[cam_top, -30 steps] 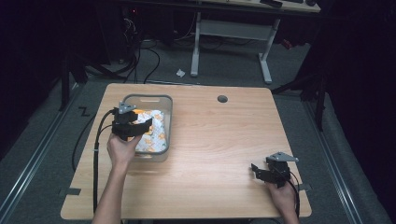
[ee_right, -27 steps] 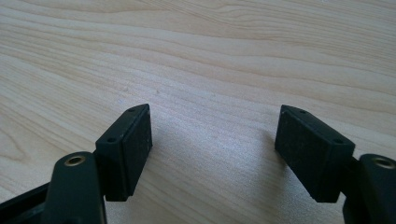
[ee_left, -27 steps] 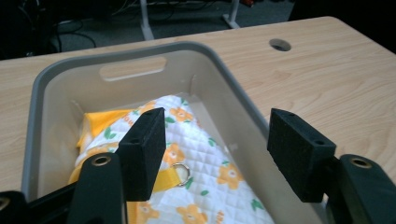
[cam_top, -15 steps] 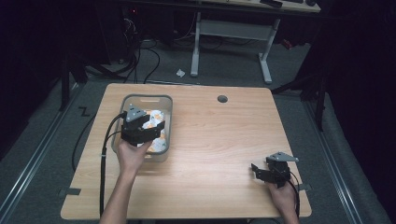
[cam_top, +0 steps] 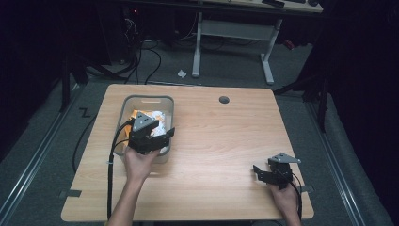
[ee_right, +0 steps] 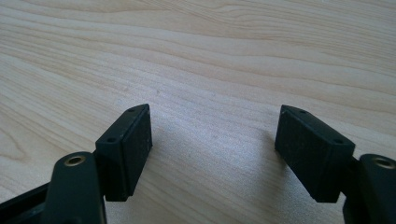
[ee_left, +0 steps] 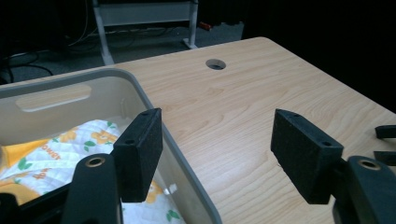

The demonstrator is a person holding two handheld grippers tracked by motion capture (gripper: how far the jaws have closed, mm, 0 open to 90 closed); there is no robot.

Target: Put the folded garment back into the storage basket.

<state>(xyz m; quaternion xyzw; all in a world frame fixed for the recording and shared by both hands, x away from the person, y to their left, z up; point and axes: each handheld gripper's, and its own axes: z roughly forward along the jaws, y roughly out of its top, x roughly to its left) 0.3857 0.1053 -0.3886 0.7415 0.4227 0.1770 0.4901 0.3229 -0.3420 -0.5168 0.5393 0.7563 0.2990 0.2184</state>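
A clear plastic bin (cam_top: 123, 109) stands on the left half of the wooden table, holding white packets with an orange and green flower print (cam_top: 153, 117). My left gripper (cam_top: 165, 136) hovers over the bin's near right corner. In the left gripper view its open jaws (ee_left: 219, 140) have just been opening; one pad hangs above the printed packets (ee_left: 70, 144), the other above bare wood, and the bin's wall (ee_left: 187, 163) runs below without touching either pad. My right gripper (cam_top: 258, 172) rests near the table's front right, open (ee_right: 215, 140) over bare wood.
A round cable hole (cam_top: 224, 100) sits at the table's far middle. The wood between the bin and the right gripper is bare table top (cam_top: 221, 141). A desk frame (cam_top: 235, 33) and cables lie on the floor beyond the table.
My left gripper has moved from over the bin's middle toward the bin's near right corner, turning to point right. The right gripper has stayed put.
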